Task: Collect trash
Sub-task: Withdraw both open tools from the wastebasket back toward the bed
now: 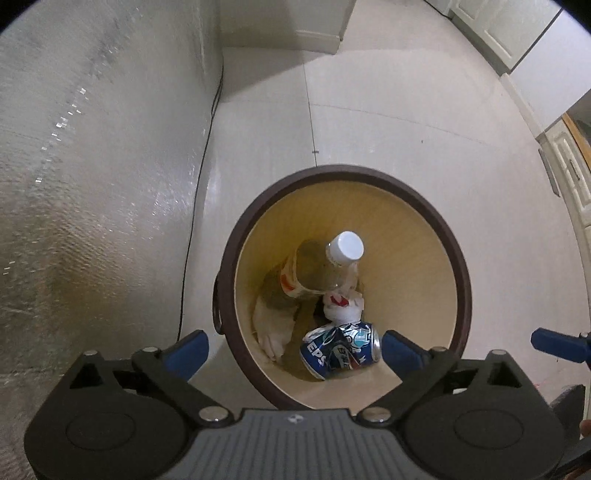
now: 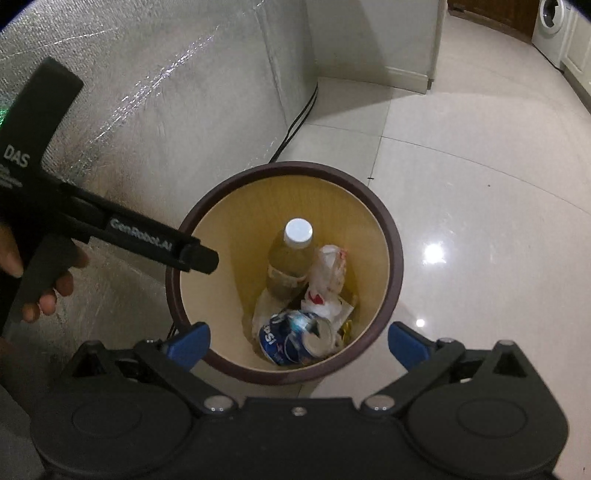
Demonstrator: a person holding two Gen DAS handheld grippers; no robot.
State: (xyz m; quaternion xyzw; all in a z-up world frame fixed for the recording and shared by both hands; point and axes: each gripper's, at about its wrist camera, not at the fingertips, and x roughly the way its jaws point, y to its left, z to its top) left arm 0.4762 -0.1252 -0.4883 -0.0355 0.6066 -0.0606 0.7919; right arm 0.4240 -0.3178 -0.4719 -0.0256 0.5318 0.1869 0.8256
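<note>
A round bin with a dark brown rim (image 1: 439, 218) and a yellow inner wall stands on the floor; it also shows in the right wrist view (image 2: 391, 236). Inside lie a plastic bottle with a white cap (image 1: 325, 269) (image 2: 290, 266), a crushed blue Pepsi can (image 1: 340, 349) (image 2: 295, 338) and crumpled white wrappers (image 1: 341, 306) (image 2: 328, 280). My left gripper (image 1: 295, 349) is open and empty above the bin's near side. My right gripper (image 2: 298, 343) is open and empty above the bin's near rim. The left gripper's black body (image 2: 110, 232) reaches in from the left in the right wrist view.
A silver foil-textured wall (image 1: 92, 184) rises left of the bin, with a black cable (image 1: 199, 184) along its foot. Pale glossy floor tiles (image 2: 480, 184) spread to the right. White cabinets (image 1: 565, 166) and a washing machine (image 2: 552, 26) stand far right.
</note>
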